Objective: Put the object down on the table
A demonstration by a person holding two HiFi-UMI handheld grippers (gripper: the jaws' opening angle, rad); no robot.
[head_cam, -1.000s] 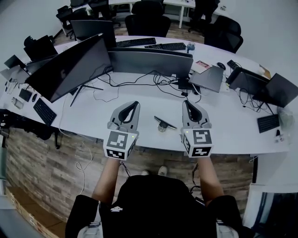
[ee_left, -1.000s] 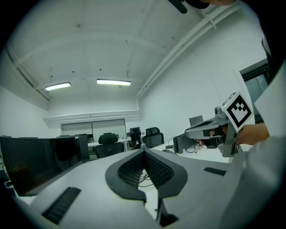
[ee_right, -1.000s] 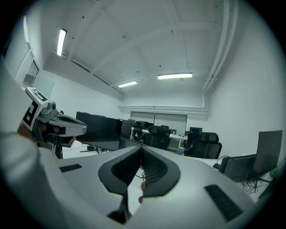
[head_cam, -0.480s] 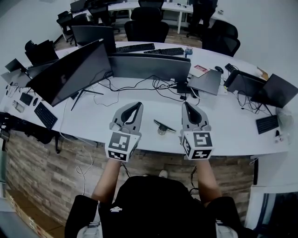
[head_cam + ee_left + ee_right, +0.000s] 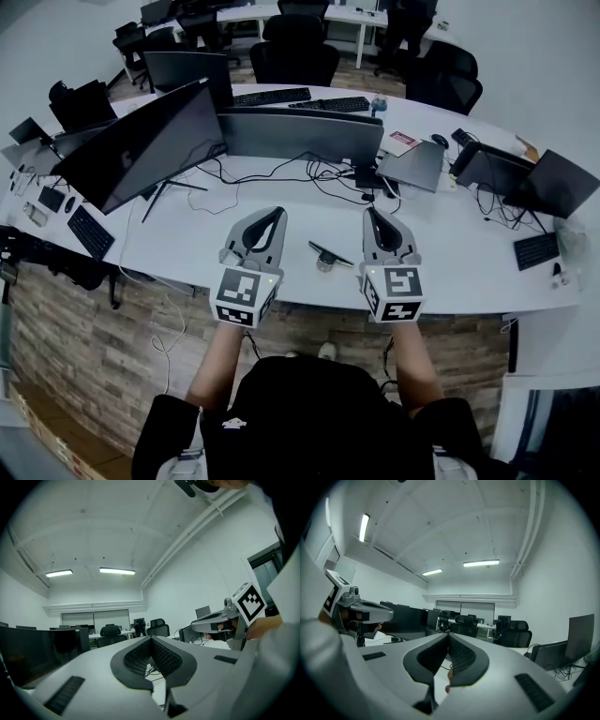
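Small dark object down on the table, both grippers empty

The left gripper point(image 5: 277, 213) hovers level over the table's point(image 5: 450, 253) front edge, jaws pressed together on nothing. The small dark object point(image 5: 328, 255) lies on the table just in from that edge, between the two tools and touching neither. The right gripper point(image 5: 373, 213) is likewise closed and empty. The placing looks done, so any retreat should go straight back off the table, not sideways across the object.
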